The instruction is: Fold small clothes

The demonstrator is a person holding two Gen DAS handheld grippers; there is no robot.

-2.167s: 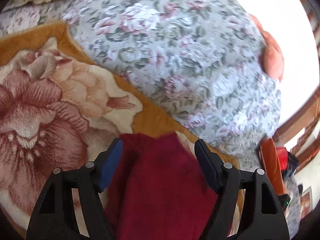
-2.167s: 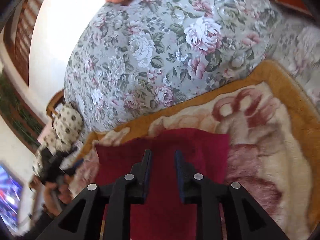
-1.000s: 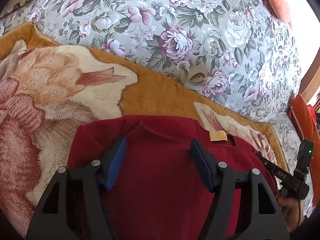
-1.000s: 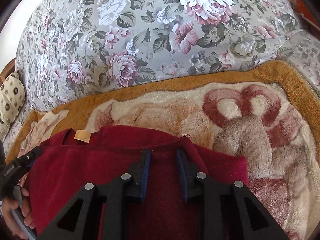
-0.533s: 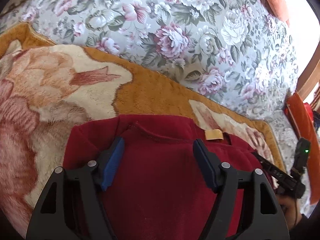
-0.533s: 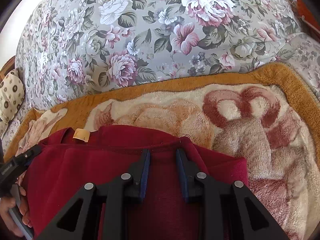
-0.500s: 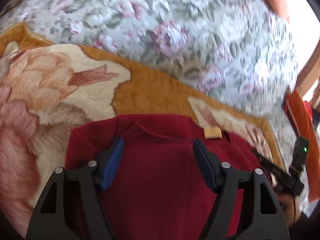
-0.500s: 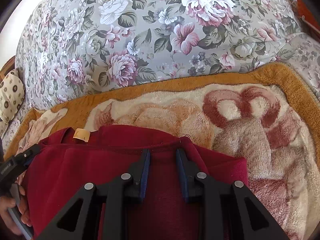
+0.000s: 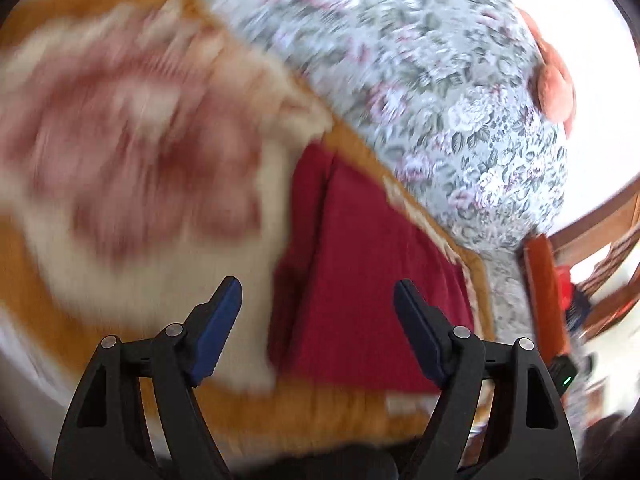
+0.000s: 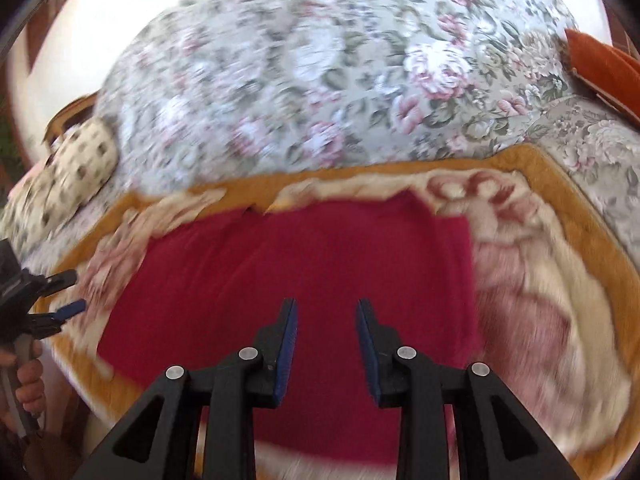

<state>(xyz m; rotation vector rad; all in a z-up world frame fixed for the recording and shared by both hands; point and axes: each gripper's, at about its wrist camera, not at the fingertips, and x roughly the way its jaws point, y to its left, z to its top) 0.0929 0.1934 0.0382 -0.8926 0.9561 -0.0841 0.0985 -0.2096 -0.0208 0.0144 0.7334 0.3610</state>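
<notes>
The red garment (image 10: pixel 304 280) lies flat on a fleece blanket (image 10: pixel 560 288) with a big flower pattern and an orange-brown border. The blanket is spread over a grey floral sofa (image 10: pixel 300 80). In the right wrist view the garment looks like a wide folded block, its far edge near the blanket border. In the left wrist view it (image 9: pixel 360 272) sits to the right of centre, w/ a long crease running down its left part. Both pics are blurred, esp. the left one.

Left tool (image 9: pixel 318 328): its jaws have just been opening and now stand wide apart. Nothing is between the pads; the garment is beyond and below them, not gripped. The same tool shows at the left edge of the right wrist view, held by a hand (image 10: pixel 24 380), beside the left end of the garment.

Right tool (image 10: pixel 326 344): the jaws are apart by a narrow gap, over the near part of the garment. No cloth is pinched between the blue pads (image 10: pixel 288 344).

A spotted cushion (image 10: pixel 68 172) lies at the far left on the sofa, an orange cushion (image 9: pixel 554 84) at its other end.
</notes>
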